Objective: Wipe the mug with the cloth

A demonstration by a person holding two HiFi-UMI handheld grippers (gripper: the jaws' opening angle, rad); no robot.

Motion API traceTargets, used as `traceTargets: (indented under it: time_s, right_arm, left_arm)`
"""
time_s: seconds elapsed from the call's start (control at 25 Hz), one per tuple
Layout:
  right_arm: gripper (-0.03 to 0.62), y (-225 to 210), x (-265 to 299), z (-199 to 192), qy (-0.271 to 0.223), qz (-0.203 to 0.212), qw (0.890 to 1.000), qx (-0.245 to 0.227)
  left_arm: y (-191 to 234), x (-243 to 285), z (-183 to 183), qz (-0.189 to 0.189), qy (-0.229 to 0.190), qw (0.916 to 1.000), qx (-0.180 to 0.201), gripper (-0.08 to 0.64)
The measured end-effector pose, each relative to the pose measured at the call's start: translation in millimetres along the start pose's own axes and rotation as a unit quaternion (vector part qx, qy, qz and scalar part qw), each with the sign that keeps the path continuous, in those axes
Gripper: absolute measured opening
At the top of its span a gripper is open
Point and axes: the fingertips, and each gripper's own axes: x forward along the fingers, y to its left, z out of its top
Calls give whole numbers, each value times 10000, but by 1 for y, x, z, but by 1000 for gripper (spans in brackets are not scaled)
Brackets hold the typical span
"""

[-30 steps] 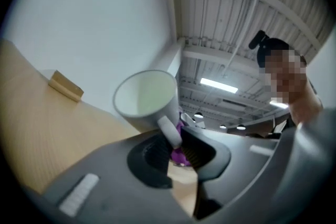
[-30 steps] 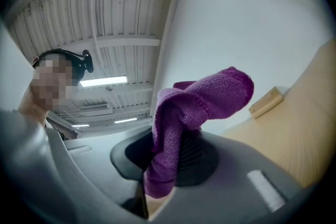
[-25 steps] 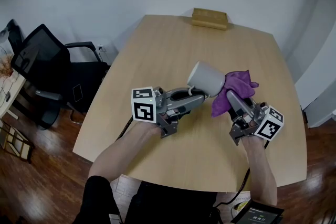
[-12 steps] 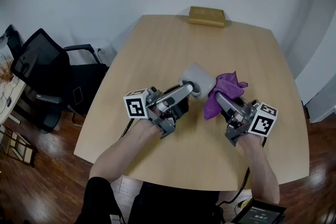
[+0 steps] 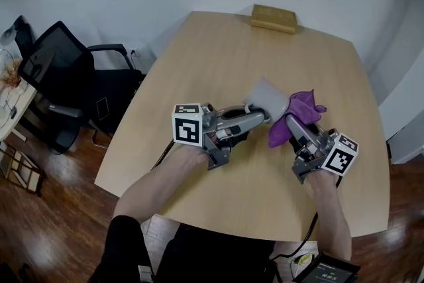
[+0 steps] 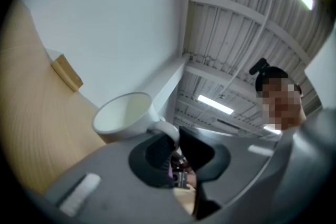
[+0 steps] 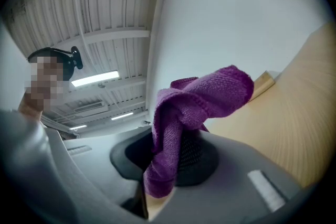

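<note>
A white mug (image 5: 268,95) hangs tilted above the wooden table (image 5: 212,56), with my left gripper (image 5: 260,117) shut on its handle. In the left gripper view the mug (image 6: 126,115) shows its open mouth, and the handle (image 6: 167,129) sits between the dark pads of the left gripper (image 6: 176,147), whose jaws have just been opening slightly. My right gripper (image 5: 291,120) is shut on a purple cloth (image 5: 298,108) that lies close against the mug's right side. In the right gripper view the cloth (image 7: 199,102) bunches up out of the right gripper (image 7: 170,149).
A small wooden block (image 5: 273,18) lies at the table's far edge. A black office chair (image 5: 59,83) stands left of the table on the wood floor. The table's near edge runs just under the person's forearms.
Half a second ago the mug and the cloth stood slightly apart. Now the cloth is back against the mug's side, and the mug has turned a little in the left gripper.
</note>
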Motion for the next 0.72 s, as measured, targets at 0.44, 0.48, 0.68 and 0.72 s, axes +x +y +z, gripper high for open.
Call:
traceTargets:
  time_s: [0.44, 0.48, 0.68, 0.72]
  right_arm:
    - [75, 12, 5, 6, -110, 223, 9997, -66]
    - [75, 12, 5, 8, -126, 186, 9997, -105]
    - [75, 4, -7, 16, -407, -119, 9990, -138]
    - [75, 7, -8, 19, -486, -41, 9987, -161]
  left_arm:
    - [-14, -5, 24, -360, -714, 9967, -106, 48]
    - [-13, -8, 29, -380, -908, 9949, -203, 46]
    - [-3, -26, 42, -471, -1781, 9791, -864, 46]
    - [-2, -26, 43, -481, -1841, 9775, -905, 46]
